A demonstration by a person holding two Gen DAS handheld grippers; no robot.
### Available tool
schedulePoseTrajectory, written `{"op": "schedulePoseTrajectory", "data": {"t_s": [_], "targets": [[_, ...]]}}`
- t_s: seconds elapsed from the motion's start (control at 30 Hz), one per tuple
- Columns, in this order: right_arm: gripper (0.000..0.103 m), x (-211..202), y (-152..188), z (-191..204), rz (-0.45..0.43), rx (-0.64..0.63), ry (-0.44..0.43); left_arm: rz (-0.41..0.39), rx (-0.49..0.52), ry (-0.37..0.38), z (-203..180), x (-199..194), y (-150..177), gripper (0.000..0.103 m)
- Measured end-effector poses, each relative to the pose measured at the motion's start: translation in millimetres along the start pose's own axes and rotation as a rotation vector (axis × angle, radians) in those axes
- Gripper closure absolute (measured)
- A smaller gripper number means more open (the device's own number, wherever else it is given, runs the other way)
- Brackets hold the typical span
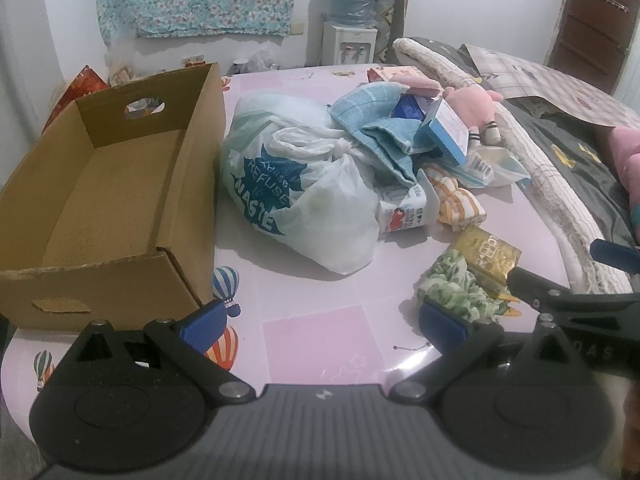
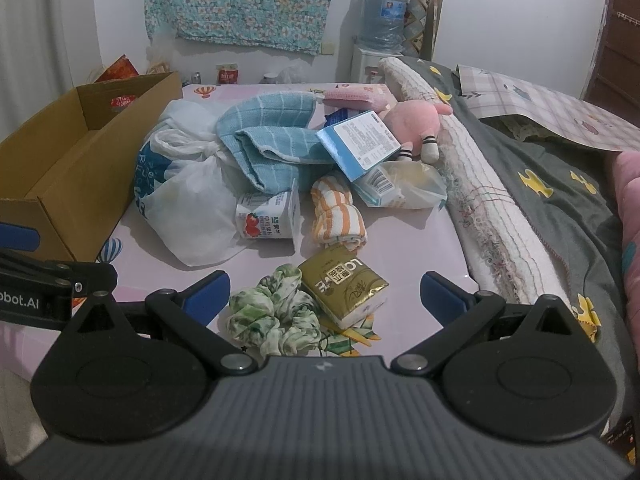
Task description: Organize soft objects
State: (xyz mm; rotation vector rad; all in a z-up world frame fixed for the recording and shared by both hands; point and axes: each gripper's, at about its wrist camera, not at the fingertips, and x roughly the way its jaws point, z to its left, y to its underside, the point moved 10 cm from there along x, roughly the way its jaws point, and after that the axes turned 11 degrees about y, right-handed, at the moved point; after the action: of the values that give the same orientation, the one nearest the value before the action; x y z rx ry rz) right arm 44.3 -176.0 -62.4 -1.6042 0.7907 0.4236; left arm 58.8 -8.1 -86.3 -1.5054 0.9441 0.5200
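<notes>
Home bedroom: bed (image 2: 540,184), water dispenser (image 1: 350,46).

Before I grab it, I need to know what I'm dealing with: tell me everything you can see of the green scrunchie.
The scrunchie is a ruffled ring of thin white fabric with green leafy print, soft and crumpled. It lies flat on the pink table, nearest the right gripper, between its open fingers. Its right edge touches the gold tissue pack.

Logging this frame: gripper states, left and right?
Left gripper: open, holding nothing, above the bare table.
Right gripper: open, holding nothing, jaws either side of the green scrunchie and gold tissue pack.
</notes>
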Motion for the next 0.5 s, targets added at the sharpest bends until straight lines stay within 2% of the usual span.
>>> {"op": "schedulePoseTrajectory", "data": {"t_s": [0.3,0.5], "targets": [[0.001,4.0,7.1,-3.6,0.002,0.032,-0.025,0.012,0.003,-0.004,-1.6,5.7,3.9,0.0],[0.001,12.6,25.8,-29.8,0.005,0.104,-0.029,0.036,0.045,0.035,-17.0,21.6,13.4,0.0]]}}
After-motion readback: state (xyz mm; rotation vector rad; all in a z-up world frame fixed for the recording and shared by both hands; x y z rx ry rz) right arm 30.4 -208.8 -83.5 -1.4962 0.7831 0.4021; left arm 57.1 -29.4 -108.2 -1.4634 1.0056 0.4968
